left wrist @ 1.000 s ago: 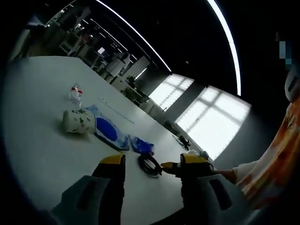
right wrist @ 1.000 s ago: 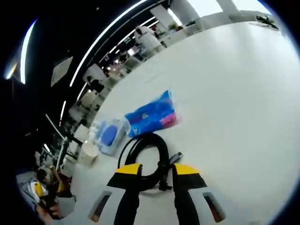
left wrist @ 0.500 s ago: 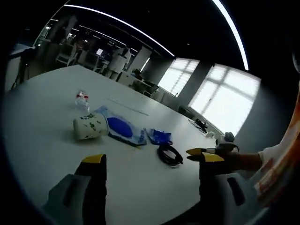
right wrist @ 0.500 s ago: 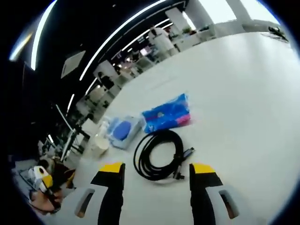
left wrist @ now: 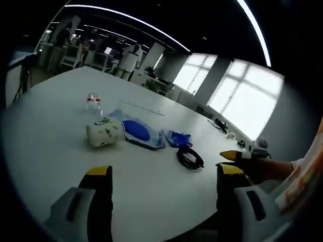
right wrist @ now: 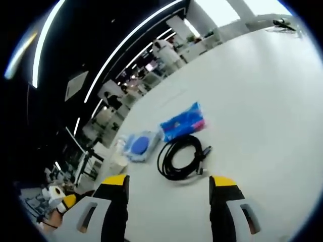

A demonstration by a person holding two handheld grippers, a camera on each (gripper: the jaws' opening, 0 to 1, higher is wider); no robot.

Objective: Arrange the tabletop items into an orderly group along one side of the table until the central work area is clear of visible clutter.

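Jaws spread, coiled cable [right wrist: 182, 156] lying ahead between

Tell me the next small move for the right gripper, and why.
Probably move on to the next loose item rather than back to the coiled black cable. The right gripper is open and clear of the cable, which lies flat on the white table beside the blue packet, already in line with the blue-lidded pack and cup.

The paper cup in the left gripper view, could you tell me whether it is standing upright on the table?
No, the paper cup lies on its side on the white table, beside the blue pouch.
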